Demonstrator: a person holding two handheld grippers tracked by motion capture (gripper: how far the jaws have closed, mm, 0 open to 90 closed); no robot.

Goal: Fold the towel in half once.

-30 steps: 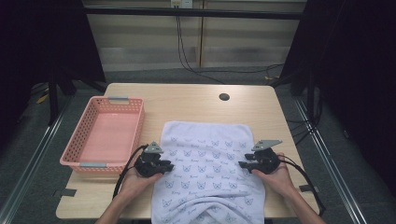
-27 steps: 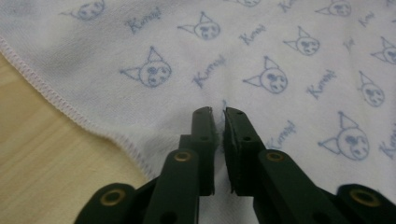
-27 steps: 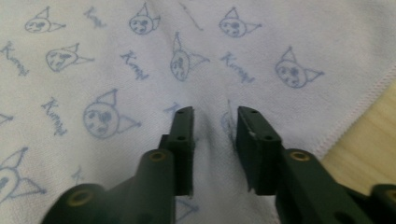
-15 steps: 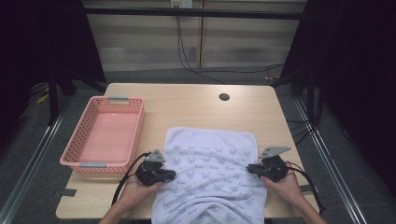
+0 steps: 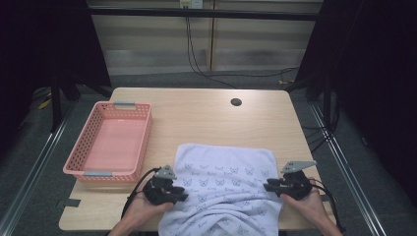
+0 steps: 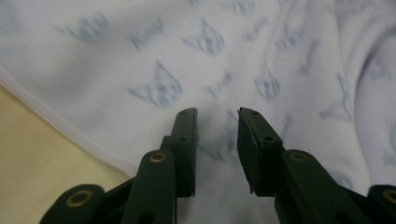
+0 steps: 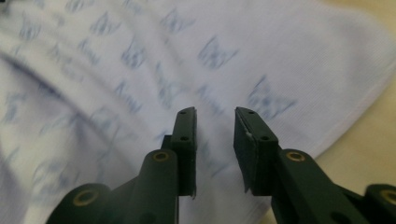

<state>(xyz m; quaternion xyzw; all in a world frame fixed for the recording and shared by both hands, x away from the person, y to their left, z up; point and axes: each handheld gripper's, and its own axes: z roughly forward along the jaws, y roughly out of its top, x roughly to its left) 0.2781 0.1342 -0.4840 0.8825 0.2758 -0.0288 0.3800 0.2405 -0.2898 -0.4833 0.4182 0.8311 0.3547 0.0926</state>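
A white towel (image 5: 226, 182) with a pale blue cat print lies on the near part of the wooden table (image 5: 206, 118), and its front hangs rumpled over the near edge. My left gripper (image 5: 183, 195) grips its left side. In the left gripper view the jaws (image 6: 217, 114) stand a narrow gap apart with towel cloth (image 6: 233, 56) pinched between them, close to the hem. My right gripper (image 5: 268, 186) holds the right side the same way. Its jaws (image 7: 215, 112) are closed on cloth (image 7: 140, 56) near the right hem.
An empty pink plastic basket (image 5: 142, 142) stands on the table's left side, close to my left hand. A small dark round hole (image 5: 236, 102) marks the far part of the tabletop. Dark floor and rails surround the table.
Both grippers have moved toward the near edge and the towel has come with them. Its far edge slid nearer and more cloth bunches over the front.
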